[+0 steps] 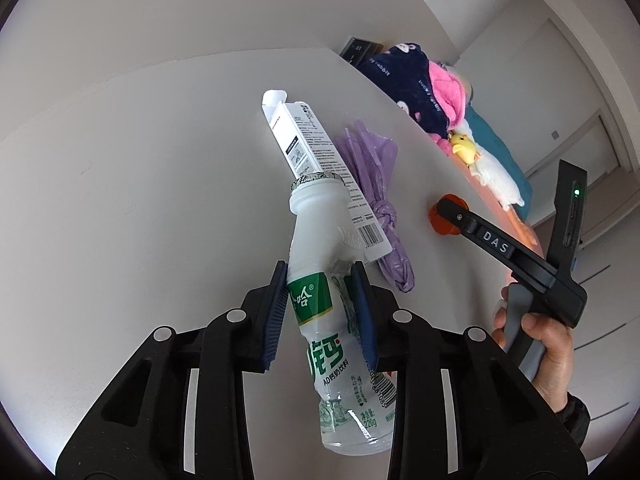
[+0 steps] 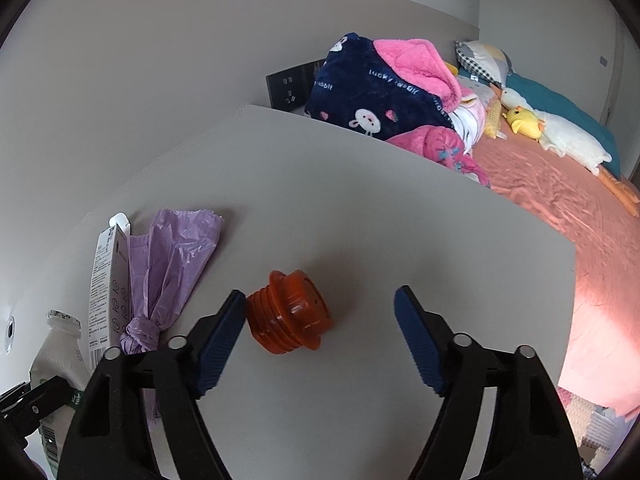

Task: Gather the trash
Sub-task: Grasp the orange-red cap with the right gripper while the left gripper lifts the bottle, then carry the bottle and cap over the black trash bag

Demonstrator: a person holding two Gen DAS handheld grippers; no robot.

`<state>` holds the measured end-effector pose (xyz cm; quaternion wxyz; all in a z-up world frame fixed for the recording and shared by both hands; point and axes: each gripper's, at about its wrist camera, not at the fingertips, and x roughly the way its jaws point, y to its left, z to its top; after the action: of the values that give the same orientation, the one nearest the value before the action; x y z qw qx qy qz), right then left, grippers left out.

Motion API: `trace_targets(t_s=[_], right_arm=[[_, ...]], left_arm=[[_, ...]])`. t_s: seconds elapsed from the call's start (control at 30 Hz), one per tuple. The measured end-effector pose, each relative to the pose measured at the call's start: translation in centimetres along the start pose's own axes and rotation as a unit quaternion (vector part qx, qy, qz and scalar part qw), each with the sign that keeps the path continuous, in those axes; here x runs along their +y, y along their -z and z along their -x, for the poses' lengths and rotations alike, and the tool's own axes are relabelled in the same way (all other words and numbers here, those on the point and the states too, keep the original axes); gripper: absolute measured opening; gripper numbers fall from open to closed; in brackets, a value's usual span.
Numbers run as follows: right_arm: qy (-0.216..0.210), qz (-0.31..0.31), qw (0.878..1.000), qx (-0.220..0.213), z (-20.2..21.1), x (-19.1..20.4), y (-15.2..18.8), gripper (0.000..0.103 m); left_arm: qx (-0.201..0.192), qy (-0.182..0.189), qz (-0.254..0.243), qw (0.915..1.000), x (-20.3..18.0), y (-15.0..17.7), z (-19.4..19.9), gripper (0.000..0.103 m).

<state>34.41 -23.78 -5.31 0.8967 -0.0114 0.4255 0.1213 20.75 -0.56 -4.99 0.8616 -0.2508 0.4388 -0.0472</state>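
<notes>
You have four pieces of trash here: one white drink bottle (image 1: 320,280), one long white carton (image 1: 316,168), one knotted purple bag (image 2: 168,276) and one orange cap (image 2: 290,314). Your left gripper (image 1: 322,308) is clamped on the bottle at its green label, neck pointing away over the grey table (image 2: 360,208). The carton and the bag lie side by side just beyond the bottle, touching each other. The cap lies on its side between the fingers of your right gripper (image 2: 320,340), whose jaws stand wide apart, the left pad just beside the cap's threads. Bare tabletop runs right of the cap to the table's edge, where the pink bed (image 2: 560,208) begins. At the far edge a navy and pink blanket (image 2: 380,96) is heaped, with one yellow plush duck (image 2: 524,120) beyond it.
</notes>
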Motion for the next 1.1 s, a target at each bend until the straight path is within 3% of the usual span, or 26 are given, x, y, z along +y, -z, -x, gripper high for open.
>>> trace_targets(t_s=[0.07,0.13,0.57,1.1], right_arm=[[-0.002,0.005,1.000,0.010,-0.4,0.0,0.0,0.050],[-0.011,0.001,1.000,0.018,-0.8,0.0,0.0,0.043],[-0.026,-0.021,0.999,0.018,1.4,-1.0,2.1,0.042],[-0.034,-0.039,0.999,-0.006,8.3,-2.9,6.5,0.042]], left_arm=[[-0.001,0.001,-0.001,1.0000,-0.1,0.0,0.1,0.031],[0.000,0.002,0.001,1.0000,0.0,0.0,0.1,0.031],[-0.007,0.006,-0.016,0.9998,-0.9,0.3,0.6,0.031],[-0.003,0.035,-0.052,0.9980,-4.9,3.2,2.5,0.031]])
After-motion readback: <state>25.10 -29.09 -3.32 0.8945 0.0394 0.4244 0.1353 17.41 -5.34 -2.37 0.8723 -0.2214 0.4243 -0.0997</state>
